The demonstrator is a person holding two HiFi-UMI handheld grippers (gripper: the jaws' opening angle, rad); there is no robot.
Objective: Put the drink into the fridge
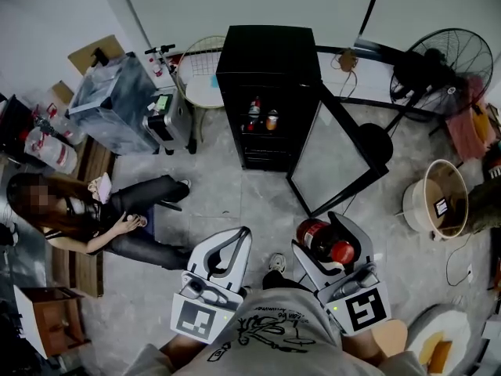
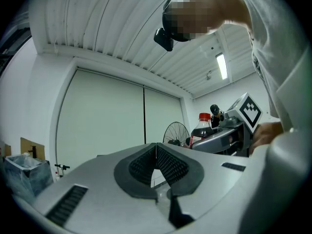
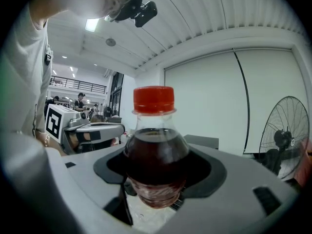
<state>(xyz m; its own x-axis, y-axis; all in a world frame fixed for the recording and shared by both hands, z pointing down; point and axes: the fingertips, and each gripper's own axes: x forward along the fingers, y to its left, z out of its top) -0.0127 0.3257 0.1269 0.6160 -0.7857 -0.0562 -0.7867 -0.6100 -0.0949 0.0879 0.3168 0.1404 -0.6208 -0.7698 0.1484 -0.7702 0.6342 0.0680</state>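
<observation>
The drink is a cola bottle (image 1: 313, 233) with a red cap (image 3: 153, 99) and dark liquid (image 3: 155, 152). My right gripper (image 1: 322, 240) is shut on its body and holds it upright in front of me. The black fridge (image 1: 266, 53) stands ahead, its glass door (image 1: 333, 159) swung open to the right. Two bottles (image 1: 262, 117) stand on a shelf inside it. My left gripper (image 1: 235, 241) is to the left of the bottle, shut and holding nothing; in the left gripper view its pads (image 2: 168, 165) meet. The bottle (image 2: 201, 128) also shows at the right of that view.
A person (image 1: 102, 218) sits on the floor at the left, legs stretched toward the fridge. A standing fan (image 1: 442, 61) and a beige bucket (image 1: 434, 198) are at the right. A plastic-covered grey unit (image 1: 117, 104) and a round white table (image 1: 200, 84) stand left of the fridge.
</observation>
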